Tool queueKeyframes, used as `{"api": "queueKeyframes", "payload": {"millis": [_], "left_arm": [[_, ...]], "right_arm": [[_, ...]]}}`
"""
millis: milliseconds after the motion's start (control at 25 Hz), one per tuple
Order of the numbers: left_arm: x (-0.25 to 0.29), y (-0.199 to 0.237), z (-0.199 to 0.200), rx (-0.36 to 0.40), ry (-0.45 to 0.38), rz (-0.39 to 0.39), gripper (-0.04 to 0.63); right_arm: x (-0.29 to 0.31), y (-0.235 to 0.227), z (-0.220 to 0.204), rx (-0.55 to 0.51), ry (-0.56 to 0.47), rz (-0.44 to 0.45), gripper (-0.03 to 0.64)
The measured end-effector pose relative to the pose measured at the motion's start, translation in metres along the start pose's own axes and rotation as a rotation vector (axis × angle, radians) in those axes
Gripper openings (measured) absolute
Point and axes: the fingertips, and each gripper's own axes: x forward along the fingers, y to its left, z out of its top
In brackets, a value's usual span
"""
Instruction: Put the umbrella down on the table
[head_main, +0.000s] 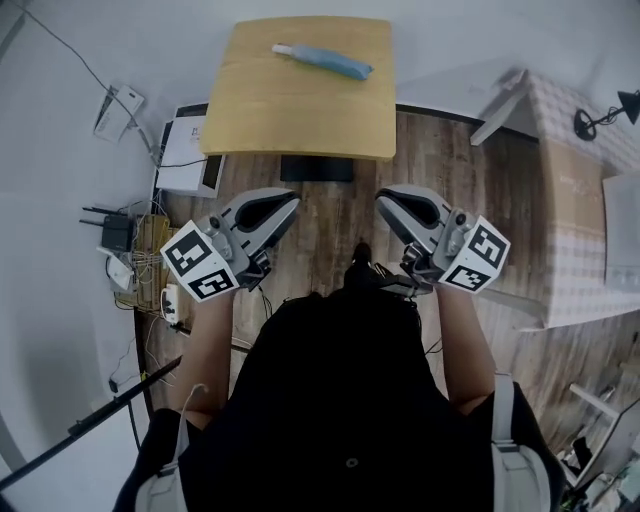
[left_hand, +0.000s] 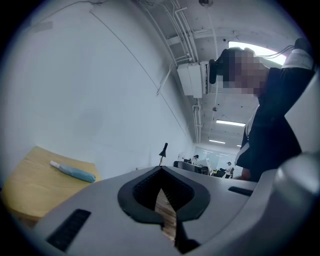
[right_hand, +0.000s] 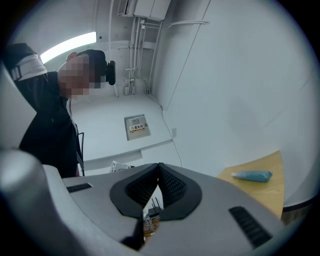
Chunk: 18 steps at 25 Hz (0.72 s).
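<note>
A folded blue umbrella (head_main: 322, 61) with a white tip lies on the small wooden table (head_main: 300, 120) at the top of the head view. It also shows far off in the left gripper view, umbrella (left_hand: 74, 171) on the table (left_hand: 30, 187), and in the right gripper view, umbrella (right_hand: 252, 175) on the table (right_hand: 265, 197). My left gripper (head_main: 293, 200) and right gripper (head_main: 381, 197) are held close to my body, well short of the table, with their tips turned toward each other. The left gripper (left_hand: 161, 169) and the right gripper (right_hand: 159, 165) are each shut at the tips with nothing between them.
A white box (head_main: 188, 150) and a tangle of cables with a router (head_main: 130, 250) sit on the floor at left. A dark object (head_main: 316, 168) lies under the table's near edge. A large padded box (head_main: 575, 200) and a black desk lamp (head_main: 600, 115) stand at right.
</note>
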Motion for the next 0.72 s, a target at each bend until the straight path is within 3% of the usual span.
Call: {"api": "queueKeyframes", "payload": {"millis": [320, 720], "left_arm": [[-0.105, -0.041, -0.054, -0.109, -0.051, 0.023, 0.012], [-0.148, -0.069, -0.093, -0.185, -0.077, -0.036, 0.012]], "right_arm": [[0.04, 0.086, -0.066, 0.029, 0.101, 0.009, 0.02], [0.034, 0.12, -0.112, 0.03, 0.223, -0.092, 0.02]]}}
